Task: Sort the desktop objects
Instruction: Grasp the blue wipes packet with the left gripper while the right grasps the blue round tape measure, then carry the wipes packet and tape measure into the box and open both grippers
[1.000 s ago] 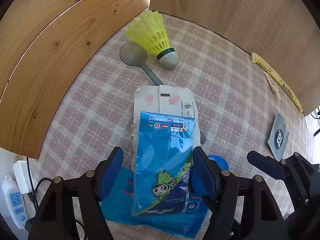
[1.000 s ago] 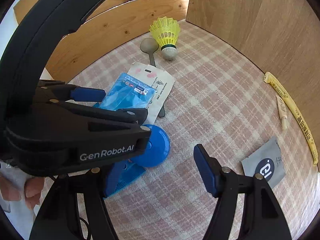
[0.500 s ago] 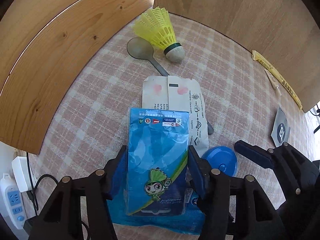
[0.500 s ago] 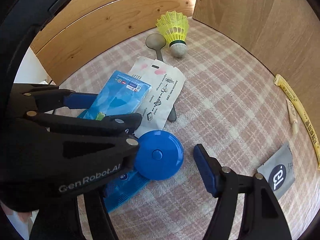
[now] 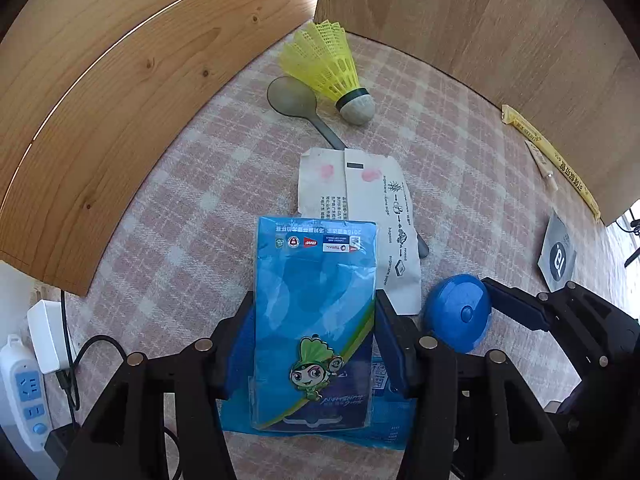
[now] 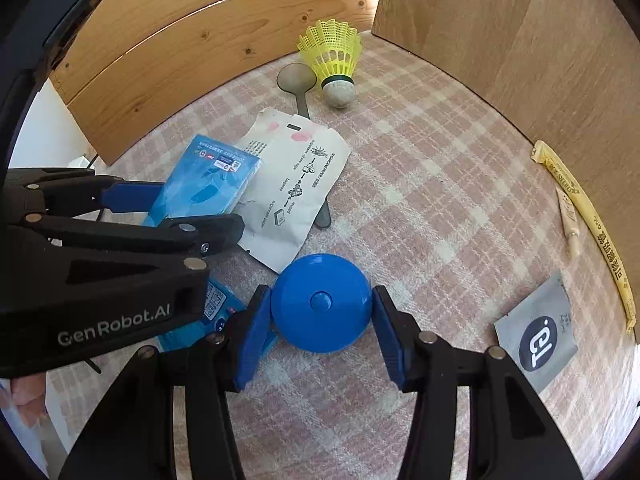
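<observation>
My left gripper (image 5: 316, 332) is shut on a blue packet with a green mascot (image 5: 316, 304), held just above a second flat blue packet (image 5: 384, 428). It also shows in the right wrist view (image 6: 208, 184). My right gripper (image 6: 320, 316) has closed around a round blue disc (image 6: 320, 302), with both pads against its sides on the checked cloth. The disc also shows in the left wrist view (image 5: 458, 312). A white paper sachet (image 5: 376, 216) lies over a grey spoon (image 5: 296, 100). A yellow shuttlecock (image 5: 332, 68) lies beyond them.
Wooden panels (image 5: 120, 80) wall the cloth at the back and left. A long yellow sachet (image 6: 588, 216), a small beige tube (image 6: 568, 220) and a grey square sachet (image 6: 540, 336) lie at the right. A power strip (image 5: 24, 392) sits at the lower left.
My left gripper closed on the mascot packet and drew back with it. My right gripper moved left to the blue disc and closed on it.
</observation>
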Available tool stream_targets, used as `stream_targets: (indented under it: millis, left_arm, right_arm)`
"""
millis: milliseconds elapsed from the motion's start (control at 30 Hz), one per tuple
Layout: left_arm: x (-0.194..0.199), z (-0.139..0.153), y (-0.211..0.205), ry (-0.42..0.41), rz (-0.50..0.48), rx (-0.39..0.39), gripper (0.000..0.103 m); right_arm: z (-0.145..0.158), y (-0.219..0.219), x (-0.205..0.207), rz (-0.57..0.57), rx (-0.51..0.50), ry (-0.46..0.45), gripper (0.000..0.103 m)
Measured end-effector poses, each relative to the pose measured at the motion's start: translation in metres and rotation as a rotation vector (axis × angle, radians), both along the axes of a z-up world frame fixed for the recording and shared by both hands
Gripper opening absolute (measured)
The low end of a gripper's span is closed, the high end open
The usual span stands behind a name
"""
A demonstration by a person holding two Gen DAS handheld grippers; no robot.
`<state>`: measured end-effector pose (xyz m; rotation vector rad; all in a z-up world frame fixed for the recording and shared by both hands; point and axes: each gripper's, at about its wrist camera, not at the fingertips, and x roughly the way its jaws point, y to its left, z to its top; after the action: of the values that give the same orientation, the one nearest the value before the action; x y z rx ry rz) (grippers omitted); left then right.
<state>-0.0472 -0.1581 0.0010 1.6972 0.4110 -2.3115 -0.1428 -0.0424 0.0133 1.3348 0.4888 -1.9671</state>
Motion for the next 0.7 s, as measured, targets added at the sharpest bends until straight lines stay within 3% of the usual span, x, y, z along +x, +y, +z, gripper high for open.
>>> stream_targets:
  millis: [367,533,567,700]
  left_arm:
    - [0.013,0.030,0.036,0.055,-0.079,-0.006,0.052]
    - [-0.024,0.058,0.071,0.088,-0.189,-0.012,0.052]
    - [-0.046,0.062,0.080,0.096,-0.218,-0.011,0.052]
    - [-0.066,0.088,0.140,0.123,-0.336,-0.001,0.052]
  right_arm:
    - [0.034,0.065,0.006,-0.130,-0.062,0.051,0.049]
    - [0.053,0.117,0.000,-0.242,-0.062,0.092,0.049]
    - [0.058,0.132,0.000,-0.269,-0.061,0.100,0.049]
    - [0.076,0.200,-0.002,-0.402,-0.062,0.127,0.049]
